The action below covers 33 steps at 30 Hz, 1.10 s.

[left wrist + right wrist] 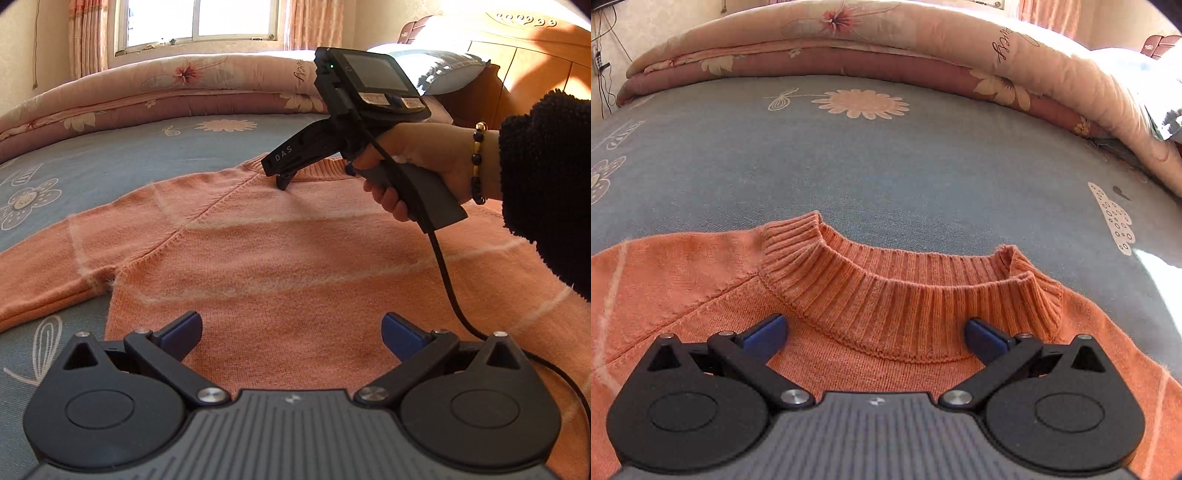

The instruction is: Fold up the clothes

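Note:
An orange knit sweater (280, 251) with pale stripes lies flat on the blue flowered bed sheet (92, 162), one sleeve stretched out to the left. My left gripper (291, 332) is open and empty, low over the sweater's lower body. The right gripper (282, 181) shows in the left wrist view, held by a hand, its tip down at the ribbed collar. In the right wrist view my right gripper (875, 332) is open, its blue pads either side of the front of the collar (905, 291), just above the knit.
A folded pink flowered quilt (177, 88) runs along the far side of the bed. A pale blue pillow (443, 70) and wooden headboard (535, 62) are at the right. A black cable (443, 273) hangs from the right gripper across the sweater.

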### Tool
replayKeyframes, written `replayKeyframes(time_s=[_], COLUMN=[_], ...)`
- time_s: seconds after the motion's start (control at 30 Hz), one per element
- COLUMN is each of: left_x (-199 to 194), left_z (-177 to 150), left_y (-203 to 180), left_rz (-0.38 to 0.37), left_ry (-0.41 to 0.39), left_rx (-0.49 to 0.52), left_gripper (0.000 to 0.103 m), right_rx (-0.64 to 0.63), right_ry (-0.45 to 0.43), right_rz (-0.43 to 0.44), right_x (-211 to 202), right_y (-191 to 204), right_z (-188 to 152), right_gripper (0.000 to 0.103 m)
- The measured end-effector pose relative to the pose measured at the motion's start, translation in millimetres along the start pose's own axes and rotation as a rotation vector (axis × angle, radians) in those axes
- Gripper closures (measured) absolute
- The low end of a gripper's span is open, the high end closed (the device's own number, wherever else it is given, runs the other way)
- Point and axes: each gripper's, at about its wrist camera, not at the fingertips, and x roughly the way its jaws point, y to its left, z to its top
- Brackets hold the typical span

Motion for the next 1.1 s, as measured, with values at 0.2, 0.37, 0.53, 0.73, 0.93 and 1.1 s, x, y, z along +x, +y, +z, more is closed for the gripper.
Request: replayKeyframes(time_s=[0.2, 0.37, 0.53, 0.73, 0.93, 1.1], left_x=[-0.6, -2.3, 1.1, 1.3, 7.7, 6.1], left_z=[-2.7, -3.0, -2.7, -1.3, -3.9, -4.8], left_y=[-5.6, -9.8, -11.0, -4.5, -8.0, -8.5], left_rz=[-0.002, -0.005, 0.014, -0.018, 0.008, 0.019], left_ry=[0.009, -0.004, 0.008, 0.019, 0.035, 0.038], left_rx=[0.024, 0.039, 0.047, -0.003, 0.008, 0.013], left_gripper=[0.001, 0.001, 0.001, 0.001, 0.001, 0.001], right_rx=[0.025, 0.006, 0.031, 0.145, 0.209, 0.228], right_ry=[0.007, -0.005, -0.017, -0.009, 0.032, -0.037], right_rz=[0.056, 0.092, 0.094, 0.092, 0.106, 0.115], right_x=[-17.2, -92.5, -200.5, -288.5, -323.6, -312.3], right_y=[-7.4, -28.1, -65.7, -96.1, -89.9, -78.4], right_z=[3.6, -16.9, -49.2, -123.2, -213.1, -238.8], right_gripper=[0.000, 0.000, 0.000, 0.000, 0.000, 0.000])
